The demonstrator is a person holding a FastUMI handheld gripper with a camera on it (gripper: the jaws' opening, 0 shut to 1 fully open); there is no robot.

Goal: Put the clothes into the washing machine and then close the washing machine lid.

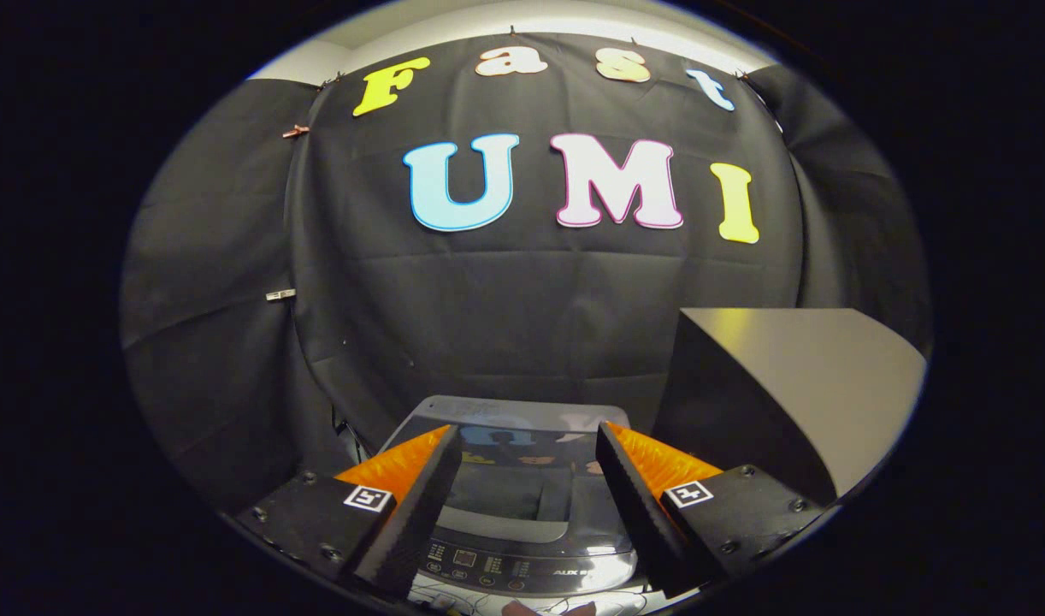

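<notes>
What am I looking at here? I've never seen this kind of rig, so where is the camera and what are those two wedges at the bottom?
The camera rides on a handheld gripper and looks forward along its two fingers, the black wedges with orange sides. They stand apart, open, holding nothing. Between and just beyond them is a top-loading washing machine; its glossy lid looks shut, and its control panel lies nearest the camera. Beside the machine, past the right finger, stands a dark box-like block. Black cloth forms the booth's wall behind.
</notes>
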